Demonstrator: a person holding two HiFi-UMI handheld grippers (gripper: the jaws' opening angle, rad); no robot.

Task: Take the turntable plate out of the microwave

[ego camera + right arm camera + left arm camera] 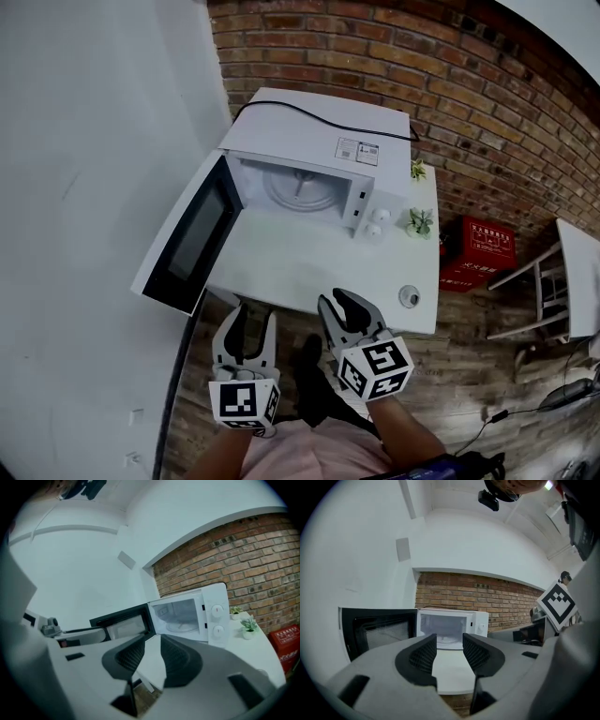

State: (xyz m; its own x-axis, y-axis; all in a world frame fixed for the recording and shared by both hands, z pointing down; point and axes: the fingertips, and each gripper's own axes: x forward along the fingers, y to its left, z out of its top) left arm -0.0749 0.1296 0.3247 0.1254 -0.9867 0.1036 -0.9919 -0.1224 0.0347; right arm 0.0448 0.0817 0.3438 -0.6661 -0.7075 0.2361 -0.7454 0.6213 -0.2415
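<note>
A white microwave point(319, 141) stands at the back of a white table point(309, 272), with its door point(187, 239) swung wide to the left. The glass turntable plate point(302, 192) lies inside the cavity. Both grippers hover in front of the table's near edge, well short of the oven. My left gripper point(251, 323) is open and empty, as is my right gripper point(342, 307) beside it. The left gripper view looks between the jaws point(449, 644) at the plate point(449, 641). In the right gripper view the jaws point(152, 651) frame the table, and the plate point(185, 626) shows inside the microwave point(215, 611).
Two small potted plants point(419, 222) point(417, 170) and a small round object point(409, 296) sit on the table's right side. A black cable point(319, 117) runs over the microwave. A red box point(480, 251) and white furniture point(562, 281) stand at right; a white wall is at left.
</note>
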